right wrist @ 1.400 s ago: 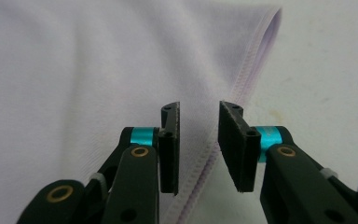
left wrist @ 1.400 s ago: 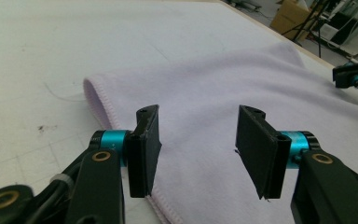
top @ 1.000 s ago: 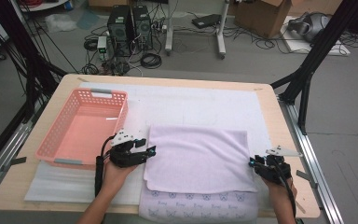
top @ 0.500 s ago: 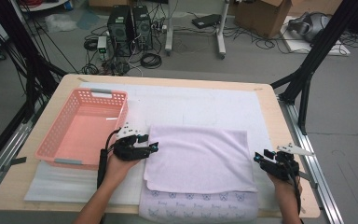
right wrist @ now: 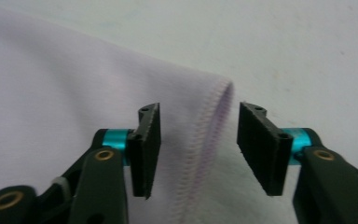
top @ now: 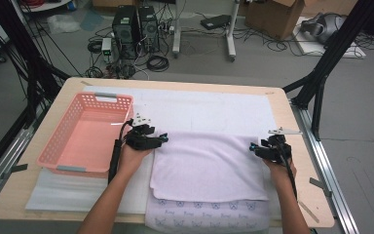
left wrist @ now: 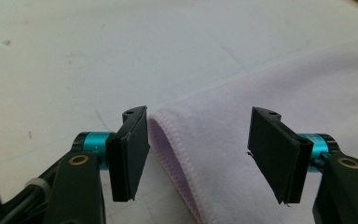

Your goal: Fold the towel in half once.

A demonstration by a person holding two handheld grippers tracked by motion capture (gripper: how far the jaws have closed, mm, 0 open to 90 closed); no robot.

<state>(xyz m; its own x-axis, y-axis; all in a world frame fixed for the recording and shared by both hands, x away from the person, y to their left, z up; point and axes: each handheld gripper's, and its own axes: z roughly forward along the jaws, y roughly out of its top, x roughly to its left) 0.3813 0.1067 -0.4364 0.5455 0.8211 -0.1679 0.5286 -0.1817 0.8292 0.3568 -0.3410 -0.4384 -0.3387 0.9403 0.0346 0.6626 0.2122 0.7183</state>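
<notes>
Lilac towel [top: 209,165], soft with stitched hems, lies folded on the white-covered worktop [top: 214,109] beside a perforated pink basket [top: 85,134], each far corner between a hand-held gripper's parted jaws, left [top: 161,140] and right [top: 253,147].

Two towels [top: 207,165] — one basket [top: 85,141]

Lilac towel [top: 209,165] covers most of patterned cloth [top: 209,220]
</notes>
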